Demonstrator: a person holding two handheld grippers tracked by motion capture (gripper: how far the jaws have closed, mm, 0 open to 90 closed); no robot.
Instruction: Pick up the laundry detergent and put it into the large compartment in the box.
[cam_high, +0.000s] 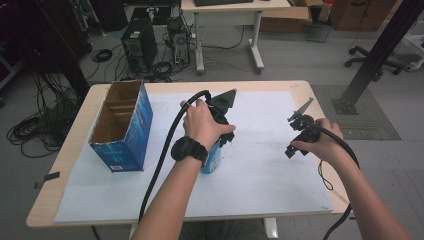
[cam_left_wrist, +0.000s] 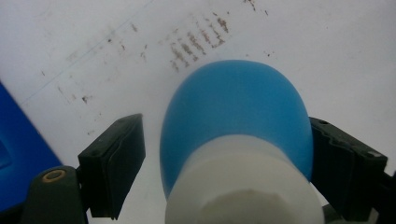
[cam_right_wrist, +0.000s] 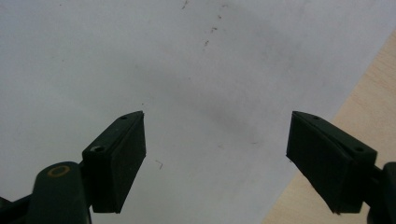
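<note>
- The blue bottle (cam_left_wrist: 236, 116) with a white cap (cam_left_wrist: 243, 186) stands upright just left of centre in the high view, directly beneath the left tongs (cam_high: 222, 135), so its long axis runs straight up into them.
- In the left gripper view the bottle sits between the two jaws: the right-hand pad (cam_left_wrist: 336, 163) meets its blue shoulder, while the left-hand pad (cam_left_wrist: 114, 158) stands apart from it with a strip of white sheet showing between. The left tongs are partly open and not yet clamped on it.
- The left hand (cam_high: 202, 122) is far nearer the bottle; the right hand (cam_high: 322, 142) waits well apart at centre right.
- The right tongs (cam_right_wrist: 217, 163) are spread wide with nothing between them, pointing down at bare sheet near its edge.
- An open blue cardboard box (cam_high: 122, 125) stands at centre left, near the bottle.
- A white paper sheet (cam_high: 265, 175), scuffed with dark marks, covers the pale wooden table (cam_high: 65, 155).
- Beyond, at the top of the frame: grey floor, computer towers, tangled cables, another desk.
</note>
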